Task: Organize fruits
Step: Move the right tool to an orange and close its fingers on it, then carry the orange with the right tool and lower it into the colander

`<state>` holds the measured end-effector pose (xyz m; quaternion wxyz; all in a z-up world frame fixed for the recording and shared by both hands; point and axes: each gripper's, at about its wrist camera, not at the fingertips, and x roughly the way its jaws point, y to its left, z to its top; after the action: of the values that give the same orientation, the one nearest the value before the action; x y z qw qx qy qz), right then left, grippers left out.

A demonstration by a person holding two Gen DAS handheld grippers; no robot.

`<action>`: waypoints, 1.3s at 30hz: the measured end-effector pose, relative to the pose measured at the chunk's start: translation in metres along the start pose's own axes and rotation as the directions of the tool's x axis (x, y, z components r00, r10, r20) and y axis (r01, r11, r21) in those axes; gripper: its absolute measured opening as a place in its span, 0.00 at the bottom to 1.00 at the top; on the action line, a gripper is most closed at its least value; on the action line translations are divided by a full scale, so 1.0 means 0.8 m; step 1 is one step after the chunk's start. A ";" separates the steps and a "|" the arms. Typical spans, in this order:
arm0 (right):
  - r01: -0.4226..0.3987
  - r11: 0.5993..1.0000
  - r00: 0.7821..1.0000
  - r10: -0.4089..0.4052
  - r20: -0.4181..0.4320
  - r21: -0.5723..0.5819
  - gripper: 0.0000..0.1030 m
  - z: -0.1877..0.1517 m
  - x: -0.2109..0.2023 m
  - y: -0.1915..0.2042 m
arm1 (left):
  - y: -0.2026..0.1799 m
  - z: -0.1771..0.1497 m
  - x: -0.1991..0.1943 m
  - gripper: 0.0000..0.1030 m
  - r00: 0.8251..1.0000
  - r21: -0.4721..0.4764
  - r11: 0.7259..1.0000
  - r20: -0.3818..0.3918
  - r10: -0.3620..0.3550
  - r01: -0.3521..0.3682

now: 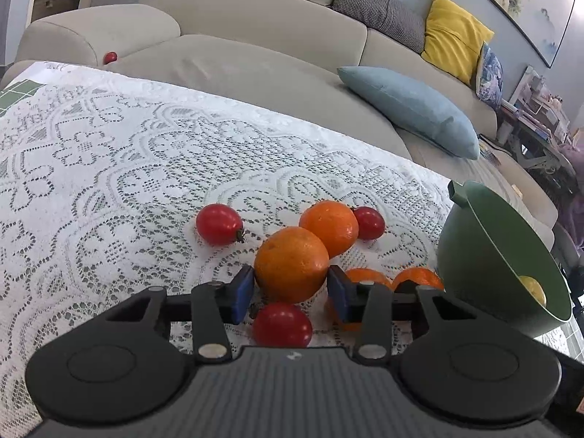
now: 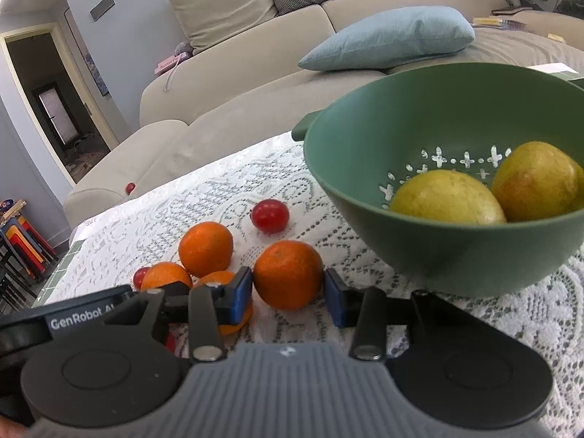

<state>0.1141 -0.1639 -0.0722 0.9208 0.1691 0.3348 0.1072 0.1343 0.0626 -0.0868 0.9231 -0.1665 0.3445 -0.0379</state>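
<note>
In the left wrist view my left gripper (image 1: pixel 290 284) has its blue pads against both sides of an orange (image 1: pixel 292 264) on the lace tablecloth (image 1: pixel 109 182). A second orange (image 1: pixel 330 226) sits just behind it, with cherry tomatoes (image 1: pixel 219 224) around. In the right wrist view my right gripper (image 2: pixel 288 288) is shut on another orange (image 2: pixel 288 273), close to the green colander bowl (image 2: pixel 438 84). Two yellow-green fruits (image 2: pixel 449 197) lie in that bowl. More oranges (image 2: pixel 206 248) and a tomato (image 2: pixel 270 215) lie to the left, beside the left gripper's body (image 2: pixel 84 314).
The colander (image 1: pixel 474 241) stands at the table's right edge in the left view. A beige sofa (image 1: pixel 255 73) runs behind the table, with a light blue cushion (image 1: pixel 412 109) on it. One stray tomato (image 1: pixel 109 57) rests on the sofa seat.
</note>
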 end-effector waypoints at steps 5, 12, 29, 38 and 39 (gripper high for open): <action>-0.003 0.999 1.000 0.004 0.017 -0.041 0.39 -0.003 -0.011 0.005 | 0.002 -0.001 -0.005 0.47 1.000 -0.002 1.000 0.001 -0.008 0.008; -0.010 0.995 0.999 0.015 0.042 -0.102 0.38 -0.005 -0.027 0.011 | 0.000 -0.002 -0.013 0.47 1.000 -0.006 1.000 0.011 -0.010 0.011; -0.073 0.960 0.994 0.092 0.059 -0.272 0.38 0.000 -0.069 0.031 | -0.019 0.006 -0.061 0.47 0.998 0.025 1.000 0.059 -0.019 0.018; -0.084 0.930 0.995 0.096 0.014 -0.359 0.38 0.022 -0.087 0.031 | -0.047 0.014 -0.085 0.47 0.998 0.060 0.998 0.053 -0.032 0.029; -0.081 0.923 0.996 0.093 0.012 -0.377 0.38 0.025 -0.089 0.031 | -0.052 0.015 -0.087 0.47 0.998 0.064 0.998 0.051 -0.032 0.029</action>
<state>0.0712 -0.1684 -0.0071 0.9353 0.0060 0.2865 0.2075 0.0911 0.0398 -0.0212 0.9359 -0.1433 0.3164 -0.0586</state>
